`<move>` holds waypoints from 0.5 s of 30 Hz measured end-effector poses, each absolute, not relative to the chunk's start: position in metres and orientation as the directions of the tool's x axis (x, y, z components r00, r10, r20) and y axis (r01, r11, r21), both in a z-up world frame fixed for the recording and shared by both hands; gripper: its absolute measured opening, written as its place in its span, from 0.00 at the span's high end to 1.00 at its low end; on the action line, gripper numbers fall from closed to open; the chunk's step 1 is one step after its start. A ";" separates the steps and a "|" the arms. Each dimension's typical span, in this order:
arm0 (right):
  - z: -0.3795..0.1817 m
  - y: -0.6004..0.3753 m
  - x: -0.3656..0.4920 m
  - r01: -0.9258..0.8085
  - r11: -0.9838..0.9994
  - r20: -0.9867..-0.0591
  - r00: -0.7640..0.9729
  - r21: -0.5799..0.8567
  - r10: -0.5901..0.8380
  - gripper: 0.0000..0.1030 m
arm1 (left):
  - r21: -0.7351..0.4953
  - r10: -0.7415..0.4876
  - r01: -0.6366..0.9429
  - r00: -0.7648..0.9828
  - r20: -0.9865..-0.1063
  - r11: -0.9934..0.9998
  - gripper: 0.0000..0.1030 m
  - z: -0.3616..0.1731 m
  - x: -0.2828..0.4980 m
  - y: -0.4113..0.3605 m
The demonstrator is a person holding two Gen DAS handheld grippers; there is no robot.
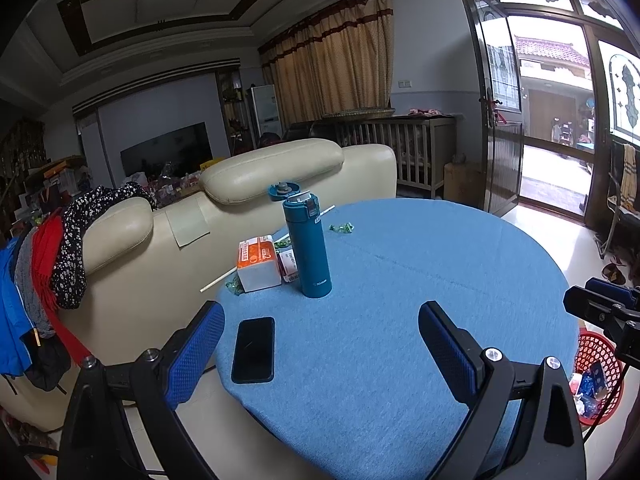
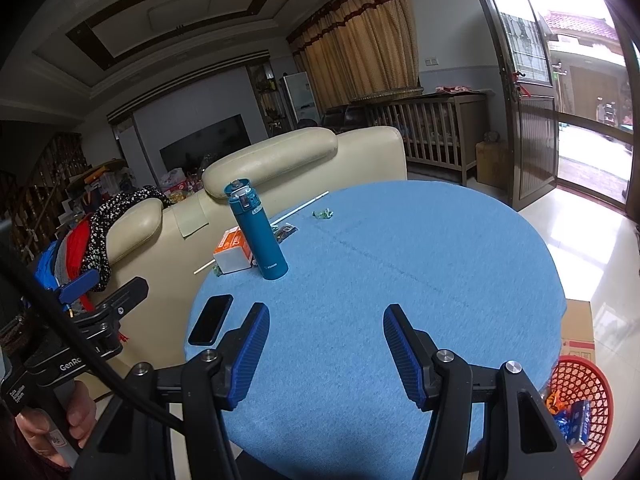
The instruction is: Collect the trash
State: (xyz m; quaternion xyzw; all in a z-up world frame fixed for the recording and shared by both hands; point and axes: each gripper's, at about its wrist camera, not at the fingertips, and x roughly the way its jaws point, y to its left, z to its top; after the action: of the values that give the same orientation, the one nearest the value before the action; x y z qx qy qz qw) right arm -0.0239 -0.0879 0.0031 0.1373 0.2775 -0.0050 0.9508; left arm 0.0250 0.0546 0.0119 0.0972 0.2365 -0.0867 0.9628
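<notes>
Both the left gripper [image 1: 320, 344] and right gripper [image 2: 326, 354] hang with jaws apart and empty over the near edge of the blue table [image 1: 420, 280]. The trash lies at the far left edge beside the bottle [image 1: 307, 246]: a green wrapper [image 1: 341, 228], an orange-and-white carton [image 1: 259, 264], a white straw [image 1: 224, 278]. The wrapper looks light and crinkly, best pinched across its middle; the carton seems stiff, better taken by its sides.

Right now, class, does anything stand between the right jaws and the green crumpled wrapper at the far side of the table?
Nothing visible. Bare blue tablecloth lies between the right gripper and the green crumpled wrapper; the teal flask stands left of that path.
</notes>
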 end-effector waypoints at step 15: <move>0.002 -0.086 -0.023 0.089 0.963 -0.538 0.840 0.256 0.065 0.39 | 0.139 -0.125 0.217 0.866 -0.483 0.966 0.05 0.009 0.026 0.058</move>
State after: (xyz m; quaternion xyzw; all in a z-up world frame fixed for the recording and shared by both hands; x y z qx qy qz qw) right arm -0.0227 -0.0857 0.0017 0.1365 0.2824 -0.0062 0.9495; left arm 0.0255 0.0580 0.0088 0.0945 0.2426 -0.0890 0.9614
